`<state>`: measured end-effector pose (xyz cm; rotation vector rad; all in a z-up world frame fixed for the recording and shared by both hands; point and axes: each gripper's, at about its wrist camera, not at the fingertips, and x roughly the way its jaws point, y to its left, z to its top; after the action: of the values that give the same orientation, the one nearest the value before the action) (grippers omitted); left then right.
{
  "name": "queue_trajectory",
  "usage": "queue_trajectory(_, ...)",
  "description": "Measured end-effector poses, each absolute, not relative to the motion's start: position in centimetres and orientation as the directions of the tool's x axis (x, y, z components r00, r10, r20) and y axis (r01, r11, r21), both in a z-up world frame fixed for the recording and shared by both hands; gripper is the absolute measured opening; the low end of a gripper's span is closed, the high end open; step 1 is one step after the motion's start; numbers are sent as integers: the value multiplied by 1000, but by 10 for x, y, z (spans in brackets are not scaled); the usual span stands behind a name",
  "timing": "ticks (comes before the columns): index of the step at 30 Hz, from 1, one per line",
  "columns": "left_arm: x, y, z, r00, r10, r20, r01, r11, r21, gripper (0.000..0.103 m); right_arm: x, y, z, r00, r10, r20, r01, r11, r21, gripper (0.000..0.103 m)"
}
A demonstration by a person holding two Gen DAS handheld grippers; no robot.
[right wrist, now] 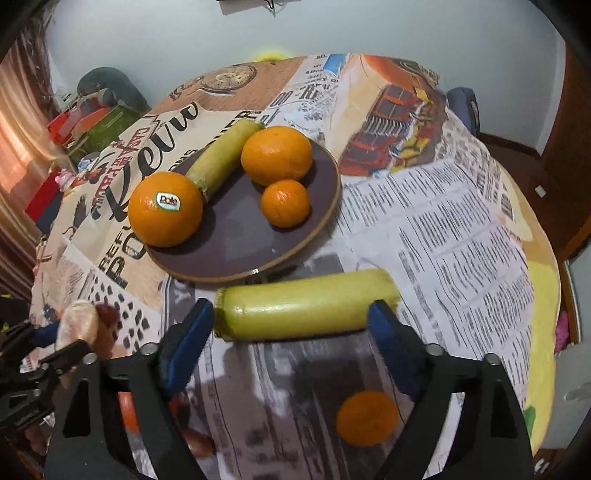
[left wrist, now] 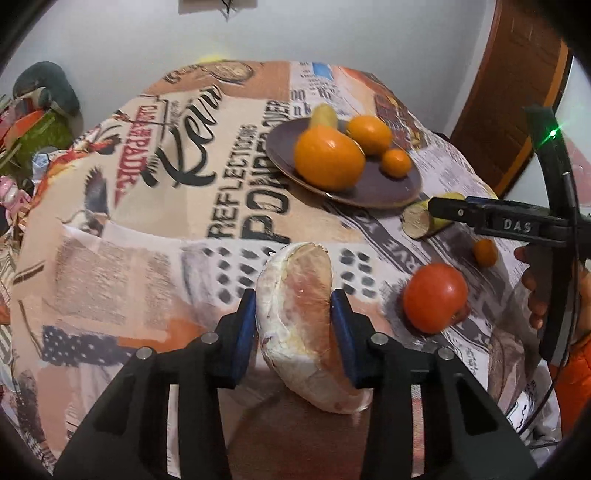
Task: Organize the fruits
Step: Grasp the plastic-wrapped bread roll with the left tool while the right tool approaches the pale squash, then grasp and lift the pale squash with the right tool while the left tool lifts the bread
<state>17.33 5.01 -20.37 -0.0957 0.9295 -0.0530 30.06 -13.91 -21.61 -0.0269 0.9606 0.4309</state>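
Note:
My left gripper [left wrist: 293,317] is shut on a pale peeled pomelo wedge [left wrist: 299,314], held above the table. My right gripper [right wrist: 295,328] is shut endwise on a yellow-green sugarcane piece [right wrist: 306,304], lifted just in front of the purple plate [right wrist: 236,243]; it also shows in the left wrist view [left wrist: 419,218]. The plate holds a large orange [right wrist: 166,208] with a sticker, a second orange [right wrist: 276,155], a small mandarin [right wrist: 285,203] and another cane piece [right wrist: 223,155]. A tomato [left wrist: 435,297] and a small mandarin [right wrist: 367,417] lie on the table near me.
The round table is covered with a printed newspaper-pattern cloth [left wrist: 147,229]. Toys and clutter [left wrist: 37,122] sit beyond the left edge. A white wall [left wrist: 332,29] is behind, and a brown door [left wrist: 517,92] at the right.

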Motion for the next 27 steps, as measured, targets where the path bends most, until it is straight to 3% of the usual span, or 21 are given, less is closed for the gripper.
queue_trajectory(4,176,58,-199,611,-86,-787,-8,993,-115,40,306,-128,-217,518,306,-799,-366,923,117,94)
queue_trajectory(14,177,57,-193,627,-100,-773,0,992,-129,39,310,-111,-223,569,191,-800,-379,924,-49,96)
queue_trajectory(19,175,58,-188,637,-100,-765,1,992,-129,38,302,-129,-219,532,249,-809,-449,893,-20,87)
queue_trajectory(21,175,59,-185,640,-103,-761,2,991,-132,22,298,-138,-219,509,268,-818,-467,884,-1,79)
queue_trajectory(22,176,60,-184,638,-117,-761,7,989,-146,20,296,-141,-219,501,272,-822,-468,884,7,73)
queue_trajectory(27,179,60,-175,659,-129,-741,12,987,-161,16,292,-167,-219,455,301,-838,-439,895,83,72)
